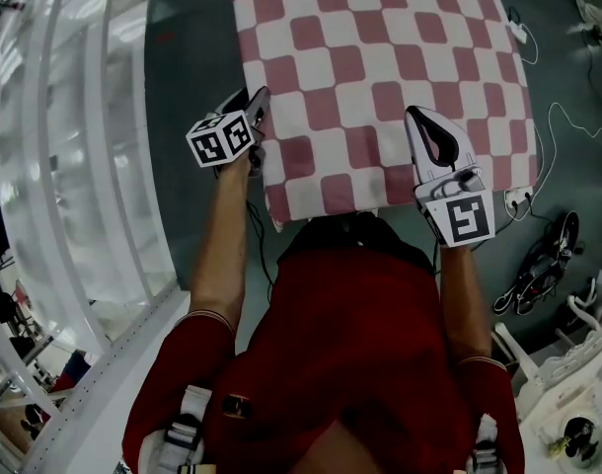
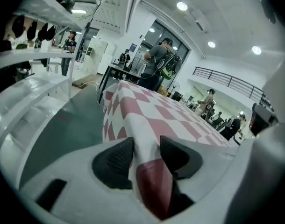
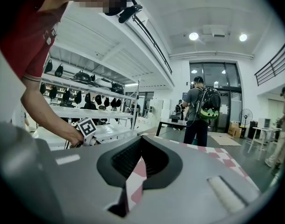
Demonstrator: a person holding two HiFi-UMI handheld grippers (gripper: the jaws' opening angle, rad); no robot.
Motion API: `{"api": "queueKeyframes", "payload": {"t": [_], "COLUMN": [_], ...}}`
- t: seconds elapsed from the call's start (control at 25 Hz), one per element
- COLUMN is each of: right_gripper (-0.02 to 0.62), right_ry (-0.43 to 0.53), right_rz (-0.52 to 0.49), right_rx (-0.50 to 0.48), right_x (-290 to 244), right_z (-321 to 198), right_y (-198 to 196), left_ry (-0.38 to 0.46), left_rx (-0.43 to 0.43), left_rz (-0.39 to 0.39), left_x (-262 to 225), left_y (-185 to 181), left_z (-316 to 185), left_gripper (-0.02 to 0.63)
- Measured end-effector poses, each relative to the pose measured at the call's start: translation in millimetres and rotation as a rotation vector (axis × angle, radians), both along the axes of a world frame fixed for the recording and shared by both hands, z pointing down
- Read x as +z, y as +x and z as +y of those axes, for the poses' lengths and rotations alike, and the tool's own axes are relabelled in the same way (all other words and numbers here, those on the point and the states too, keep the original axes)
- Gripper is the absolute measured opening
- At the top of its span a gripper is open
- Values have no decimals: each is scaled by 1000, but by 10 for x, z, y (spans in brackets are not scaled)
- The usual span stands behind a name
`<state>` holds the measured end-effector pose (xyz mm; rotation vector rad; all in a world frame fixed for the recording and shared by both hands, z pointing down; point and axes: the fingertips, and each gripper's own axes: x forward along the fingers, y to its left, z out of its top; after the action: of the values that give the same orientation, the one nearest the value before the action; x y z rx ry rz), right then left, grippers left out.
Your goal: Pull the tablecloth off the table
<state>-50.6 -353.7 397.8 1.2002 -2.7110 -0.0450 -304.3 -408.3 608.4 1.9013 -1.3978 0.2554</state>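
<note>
A red-and-white checked tablecloth (image 1: 380,77) covers the table in front of me and hangs over its near edge. At the near left corner my left gripper (image 1: 258,107) holds a raised fold of the tablecloth (image 2: 152,111); in the left gripper view the fold sits pinched between both dark pads (image 2: 115,161) of that gripper (image 2: 145,155). On the near right edge my right gripper (image 1: 425,126) is shut on the hem. In the right gripper view a thin strip of tablecloth (image 3: 135,181) runs out from between that gripper's closed jaws (image 3: 141,160).
A white shelving rack (image 1: 74,146) runs along the left, with a strip of green floor (image 1: 192,117) between it and the table. Cables and a power strip (image 1: 523,200) lie on the floor at the right. A person with a backpack (image 3: 201,106) stands beyond the far end.
</note>
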Motion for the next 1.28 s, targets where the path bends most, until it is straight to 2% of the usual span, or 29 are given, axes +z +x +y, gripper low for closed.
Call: {"api": "queueKeyframes", "payload": {"t": [0.04, 0.12, 0.16, 0.32, 0.48, 0.8, 1.12, 1.28], "right_gripper": [9, 9, 9, 9, 9, 9, 9, 9], "right_ry": [-2, -5, -5, -3, -3, 3, -21, 2], "right_rz": [0, -3, -5, -6, -8, -20, -47, -79], "right_rx": [1, 3, 3, 3, 12, 31, 57, 65], "right_x": [6, 18, 22, 28, 25, -22, -49, -109], "right_z": [7, 11, 11, 50, 80, 160, 239, 276], "right_y": [18, 58, 75, 96, 150, 313, 457, 550], "left_ry": [8, 21, 22, 14, 18, 50, 175, 229], "left_rx": [-6, -17, -14, -3, -15, -1, 49, 57], "left_rz": [-45, -133, -160, -196, -242, -229, -165, -117], "left_x": [-24, -64, -71, -73, -107, -268, -774, -1038], "left_y": [-13, -50, -57, -75, -114, -20, 264, 423], "left_z": [6, 6, 2, 4, 0, 7, 29, 102], "left_gripper": [179, 88, 77, 70, 11, 8, 8, 8]}}
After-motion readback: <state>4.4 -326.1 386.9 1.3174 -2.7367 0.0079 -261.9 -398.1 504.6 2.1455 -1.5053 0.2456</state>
